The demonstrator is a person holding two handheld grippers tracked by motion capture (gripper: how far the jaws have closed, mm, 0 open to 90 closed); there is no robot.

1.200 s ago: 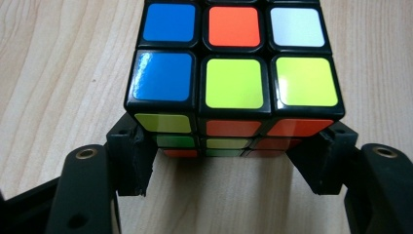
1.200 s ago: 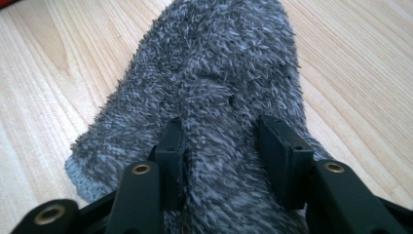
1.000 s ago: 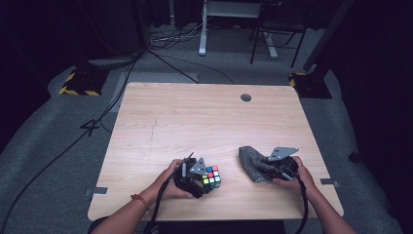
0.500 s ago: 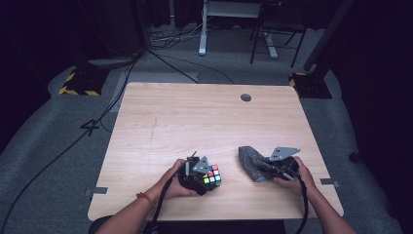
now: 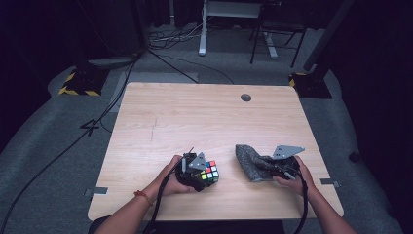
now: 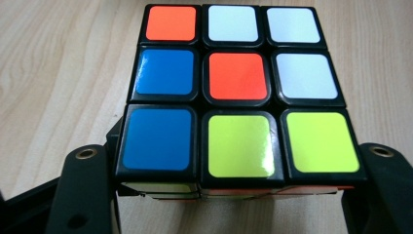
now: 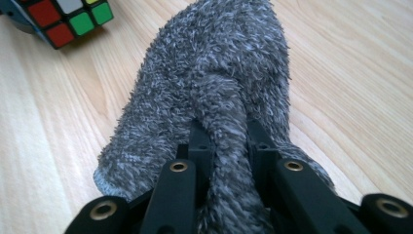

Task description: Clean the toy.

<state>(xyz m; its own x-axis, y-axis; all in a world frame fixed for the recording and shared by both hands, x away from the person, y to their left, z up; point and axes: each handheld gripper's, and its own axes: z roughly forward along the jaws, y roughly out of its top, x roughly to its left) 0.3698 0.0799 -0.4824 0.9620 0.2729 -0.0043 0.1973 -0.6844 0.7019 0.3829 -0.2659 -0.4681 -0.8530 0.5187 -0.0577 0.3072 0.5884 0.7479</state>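
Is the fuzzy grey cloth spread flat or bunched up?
Bunched up: the right gripper pinches a fold of the grey cloth into a ridge.

Black fingers [image 7: 178, 190], brass screws; grey triangular plates; red wristband [image 5: 142, 196].

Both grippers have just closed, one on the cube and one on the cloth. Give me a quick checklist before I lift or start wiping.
1. Left gripper clamped on the puzzle cube: ok, jaws at both sides.
2. Right gripper pinching a fold of the grey cloth: ok.
3. Cube resting on the table: ok.
4. Cube and cloth apart: ok, bare wood between them.
5. Grip firm enough for a lift: cannot tell.
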